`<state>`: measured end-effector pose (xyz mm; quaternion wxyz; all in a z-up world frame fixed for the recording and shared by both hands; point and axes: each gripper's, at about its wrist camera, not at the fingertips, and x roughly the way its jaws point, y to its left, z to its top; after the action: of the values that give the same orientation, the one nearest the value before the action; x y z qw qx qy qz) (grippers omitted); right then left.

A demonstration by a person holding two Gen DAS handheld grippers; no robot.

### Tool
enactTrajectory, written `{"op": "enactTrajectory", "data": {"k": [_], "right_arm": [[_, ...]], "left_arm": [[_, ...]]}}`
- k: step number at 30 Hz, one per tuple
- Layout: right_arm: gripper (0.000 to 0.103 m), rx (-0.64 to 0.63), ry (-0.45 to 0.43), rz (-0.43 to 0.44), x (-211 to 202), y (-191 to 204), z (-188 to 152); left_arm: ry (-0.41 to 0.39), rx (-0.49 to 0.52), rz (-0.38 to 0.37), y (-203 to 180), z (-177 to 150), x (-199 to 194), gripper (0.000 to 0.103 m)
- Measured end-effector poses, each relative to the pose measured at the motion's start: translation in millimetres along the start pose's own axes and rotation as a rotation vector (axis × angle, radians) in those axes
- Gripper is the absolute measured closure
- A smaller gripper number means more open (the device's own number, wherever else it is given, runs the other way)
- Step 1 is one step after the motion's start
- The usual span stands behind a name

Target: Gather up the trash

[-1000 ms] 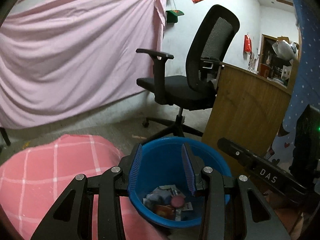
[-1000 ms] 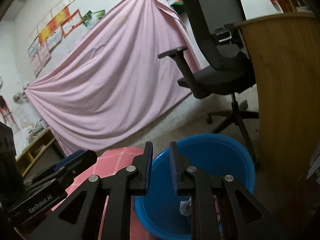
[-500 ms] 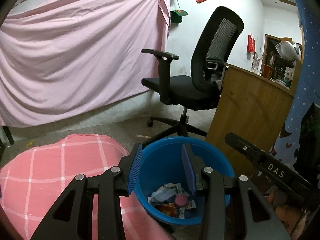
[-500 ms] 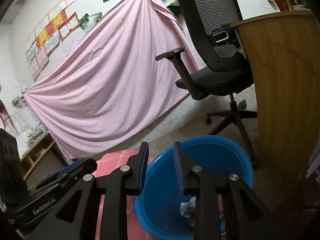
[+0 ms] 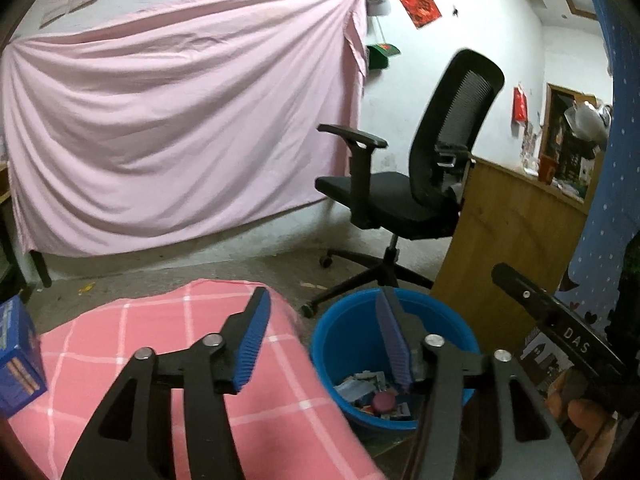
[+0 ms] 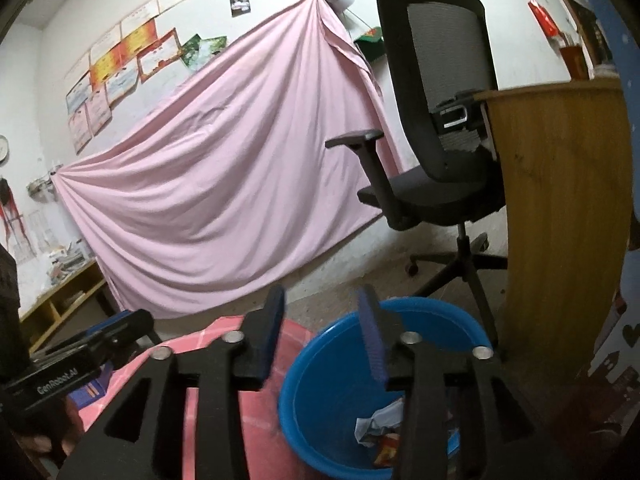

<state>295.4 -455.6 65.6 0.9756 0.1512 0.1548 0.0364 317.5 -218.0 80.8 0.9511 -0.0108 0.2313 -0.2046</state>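
A blue plastic basin (image 5: 440, 306) stands on the floor beside a pink checked cloth (image 5: 160, 340). Crumpled wrappers and paper trash (image 5: 372, 392) lie in its bottom. My left gripper (image 5: 324, 340) hovers above the basin's left rim, its jaws opening with nothing between the blue pads. In the right wrist view the basin (image 6: 328, 392) sits low and to the right, with trash (image 6: 380, 428) inside. My right gripper (image 6: 320, 332) hangs over its near-left rim, jaws opening and empty. Each view shows the other gripper's body at its edge.
A black office chair (image 5: 420, 184) stands behind the basin, with a wooden desk panel (image 5: 512, 232) to the right. A pink sheet (image 5: 180, 120) hangs on the back wall. A blue box (image 5: 16, 356) lies on the cloth at far left.
Both grippers have lifted and drawn back from the basin, and both pairs of jaws have spread wider. The right gripper was nearly shut before. More of the pink cloth and the blue box now shows.
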Motion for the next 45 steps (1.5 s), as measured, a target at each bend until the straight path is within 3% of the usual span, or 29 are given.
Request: {"op": "enactTrajectory", "data": {"k": [5,10,15,18,22,26,45], "right_arm": [[0.053,-0.065,-0.044,-0.012,-15,20,3],[0.046,-0.083,-0.047,-0.019,-31,33,-9],[0.028,-0.097,-0.06,-0.016,-54,49,-19],[0.022,-0.117,-0.06,-0.013,-65,60,-24],[0.016,-0.126,-0.059,-0.014,-79,72,-30],[0.0,-0.123,-0.079,-0.014,-97,81,-37],[0.0,-0.194,-0.119,-0.064,-160,123,-102]], "left_arm": [[-0.028,-0.055,0.032,20,-6,-35,0.029],[-0.039,-0.096,0.059,40,-15,-69,0.019],[-0.057,-0.092,0.095,49,-28,-103,0.018],[-0.082,-0.101,0.118,53,-36,-121,0.002],[-0.121,-0.127,0.123,59,-46,-145,0.002],[-0.145,-0.132,0.144,62,-59,-167,0.002],[-0.19,-0.115,0.223,69,-132,-228,0.002]]}}
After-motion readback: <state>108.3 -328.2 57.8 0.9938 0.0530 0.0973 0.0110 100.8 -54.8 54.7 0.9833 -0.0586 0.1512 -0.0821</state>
